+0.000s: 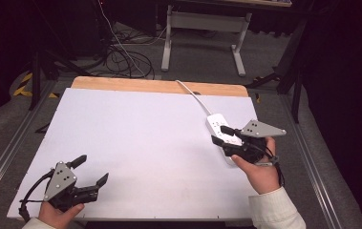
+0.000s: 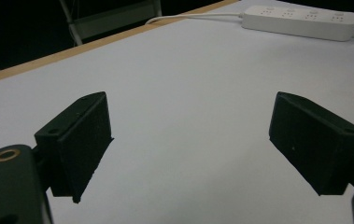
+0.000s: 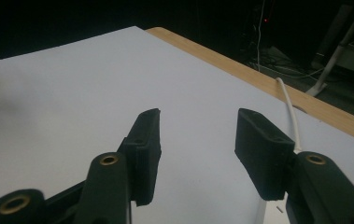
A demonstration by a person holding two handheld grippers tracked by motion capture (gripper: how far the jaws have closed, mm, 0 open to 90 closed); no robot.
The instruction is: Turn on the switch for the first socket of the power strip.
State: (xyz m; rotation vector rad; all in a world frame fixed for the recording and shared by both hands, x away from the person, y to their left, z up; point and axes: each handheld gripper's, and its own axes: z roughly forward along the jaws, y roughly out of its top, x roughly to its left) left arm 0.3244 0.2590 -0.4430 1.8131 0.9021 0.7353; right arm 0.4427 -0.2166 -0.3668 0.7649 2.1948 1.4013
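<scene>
Left gripper [image 1: 89, 170] sits at the near left corner of the white table [image 1: 135, 143], held in the person's left hand [image 1: 59, 212]. Jaws spread wide, nothing between them, pointing toward the middle of the table. Grey plate on top, black cable trailing off its left side. In the left gripper view [image 2: 188, 140] both black pads stand far apart over bare white surface; power strip [image 2: 300, 21] lies well ahead at the far right, its white cord [image 2: 193, 17] running left along the wooden edge [image 2: 72, 51].

Middle of the table is bare white, with the wooden strip [image 1: 159, 86] showing along the far edge.

Right side: power strip [image 1: 215, 123] lies flat near the right edge, long axis running away from the person, cord [image 1: 194, 95] leading off over the far edge. Right gripper [image 1: 220, 135] is in the right hand [image 1: 260, 169], hovering right over the near part of the strip, jaws pointing left and away. Jaws are open, a moderate gap, narrower than the left pair. Right gripper view [image 3: 198, 135] shows nothing clamped between the pads; cord [image 3: 291, 114] runs behind the right-hand pad, and a sliver of the strip's white body sits at the bottom beside it. Cannot tell whether a jaw touches the strip. Cream sleeve [image 1: 274, 210] at the wrist.

Behind the table: grey floor, loose cables [image 1: 121, 57], white desk legs [image 1: 202, 28].
</scene>
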